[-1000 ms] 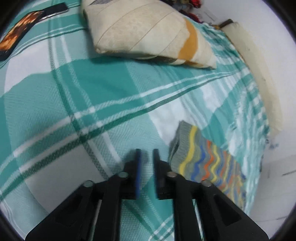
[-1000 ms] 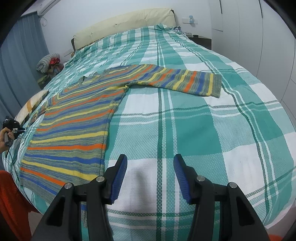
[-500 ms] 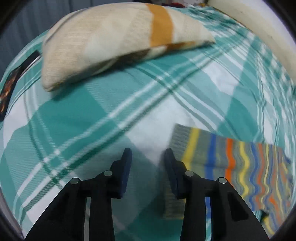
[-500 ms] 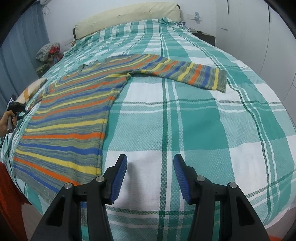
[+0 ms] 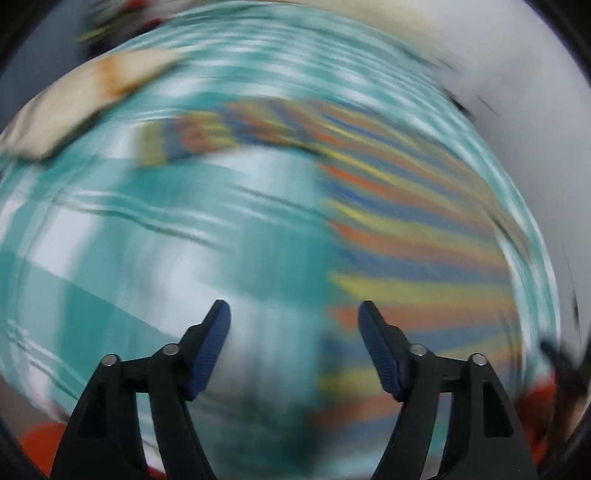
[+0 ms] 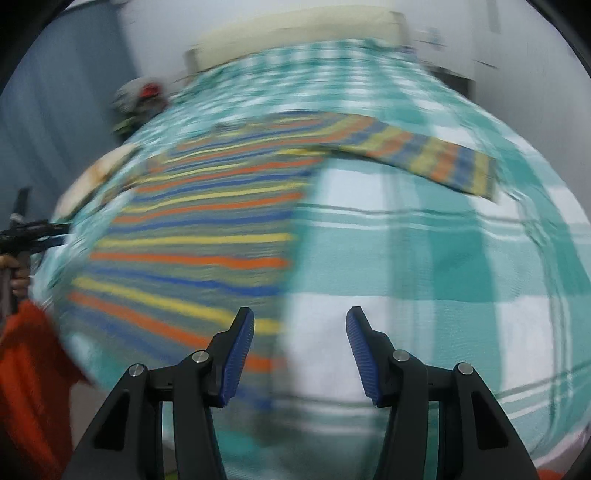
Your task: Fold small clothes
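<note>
A striped sweater in grey, orange, yellow and blue lies flat on the green plaid bed, sleeves spread. In the right wrist view its body is at the left and one sleeve reaches right. My right gripper is open and empty above the bed, just off the sweater's near right corner. In the blurred left wrist view the sweater fills the right side and its other sleeve runs left. My left gripper is wide open and empty above the bed beside the sweater's edge.
A cream pillow with an orange band lies at the far left of the bed. The cream headboard stands at the far end. A heap of clothes sits past the bed's left side. Both views are motion-blurred.
My left gripper has opened from nearly shut to wide and swung from the sleeve cuff toward the sweater's body. My right gripper stayed open and shifted left toward the sweater's hem.
</note>
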Demonstrator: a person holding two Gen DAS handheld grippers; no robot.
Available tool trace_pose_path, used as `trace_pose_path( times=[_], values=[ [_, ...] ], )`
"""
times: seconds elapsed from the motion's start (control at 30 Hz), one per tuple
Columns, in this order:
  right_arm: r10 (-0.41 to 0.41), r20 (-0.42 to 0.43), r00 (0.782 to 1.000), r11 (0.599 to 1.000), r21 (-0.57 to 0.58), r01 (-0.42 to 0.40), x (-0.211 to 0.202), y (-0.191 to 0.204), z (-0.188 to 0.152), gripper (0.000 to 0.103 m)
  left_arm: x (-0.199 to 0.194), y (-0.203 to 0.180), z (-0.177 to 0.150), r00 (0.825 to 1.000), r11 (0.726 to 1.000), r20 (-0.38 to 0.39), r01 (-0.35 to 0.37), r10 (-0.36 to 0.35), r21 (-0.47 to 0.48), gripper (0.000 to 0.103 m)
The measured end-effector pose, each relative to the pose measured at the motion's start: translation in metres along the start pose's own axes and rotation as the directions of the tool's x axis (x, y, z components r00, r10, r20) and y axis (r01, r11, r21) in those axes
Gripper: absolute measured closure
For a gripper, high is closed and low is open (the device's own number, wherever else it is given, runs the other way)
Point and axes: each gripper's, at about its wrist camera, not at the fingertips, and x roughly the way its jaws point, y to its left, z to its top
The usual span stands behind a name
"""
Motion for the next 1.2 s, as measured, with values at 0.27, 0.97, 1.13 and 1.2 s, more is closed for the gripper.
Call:
trace_pose_path(
  times=[0.27,0.97,1.13,1.2],
  values=[
    [-0.036,-0.357,0.934,0.990,-0.139,-0.015,0.055,0.070,-0.041,0.051,0.044,-0.069,-0.090,0.964,0.967,-0.236,-0.062,0.121,0.245,0.034],
    [0.235,-0.264,0.936,0.926,0.353,-0.133,0.030,-0.010,-0.061,0.094,0.021,-0.006,-0.067,0.977,0.999,-0.214,-0.020,0.010,-0.046,0.102],
    [0.170,-0.324,0.931,0.955,0.288,-0.074,0.027,0.001,-0.061,0.095,0.030,-0.001,-0.076,0.967,0.998,-0.248,-0.058,0.053,-0.015,0.102],
    [0.158,-0.350,0.923,0.952,0.303,-0.047,0.039,-0.002,-0.063,0.095,0.037,-0.005,-0.073,0.963,0.997,-0.259,-0.073,0.070,-0.004,0.102]
  ],
)
